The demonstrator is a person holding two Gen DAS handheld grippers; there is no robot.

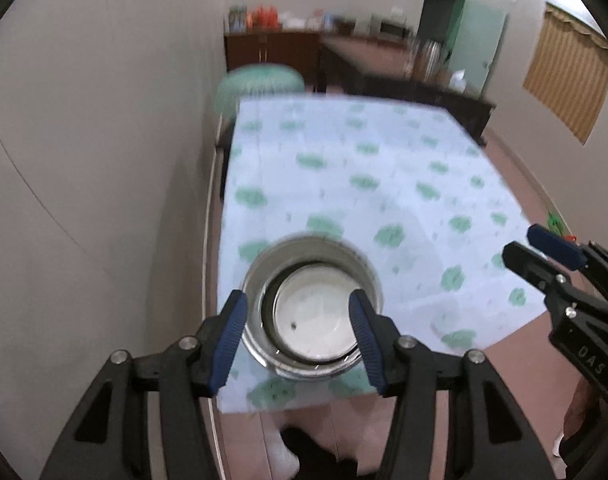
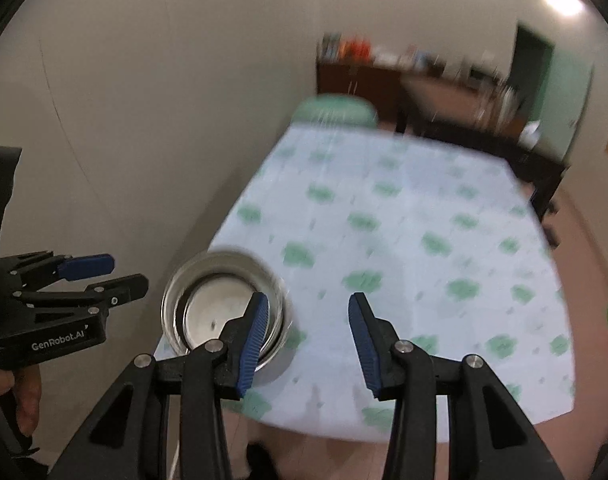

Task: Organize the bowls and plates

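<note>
Nearest the left wrist camera, the left tongs (image 1: 300, 340) stand apart with nothing pressed between the blue pads, which hang above the rim of the metal bowl (image 1: 311, 308) rather than on it. The right tongs (image 2: 308, 346) are likewise apart and empty, hanging over the patterned cloth just beside the bowl. No earlier picture is given, so I judge only from the lie of things: the dishes look set down and the tongs clear of them. The metal bowl stands upright near the front left corner of the table (image 1: 383, 168), and inside it rests a smaller white dish (image 1: 309, 316), nested so the two take one spot, which is likely the point of organizing (whether it is a plate or a shallow bowl I cannot tell). On writing: the body of the left tool, seen from the right wrist camera, reads "GenRobot.AI", and the right tool, seen from the left, shows letters that look like "DAS", partly cut off. Farther off, a green round stool (image 1: 260, 84) sits beyond the table's far end, then a dark sideboard (image 1: 272, 50) with blurred items against the wall, and a green door (image 1: 483, 44).
</note>
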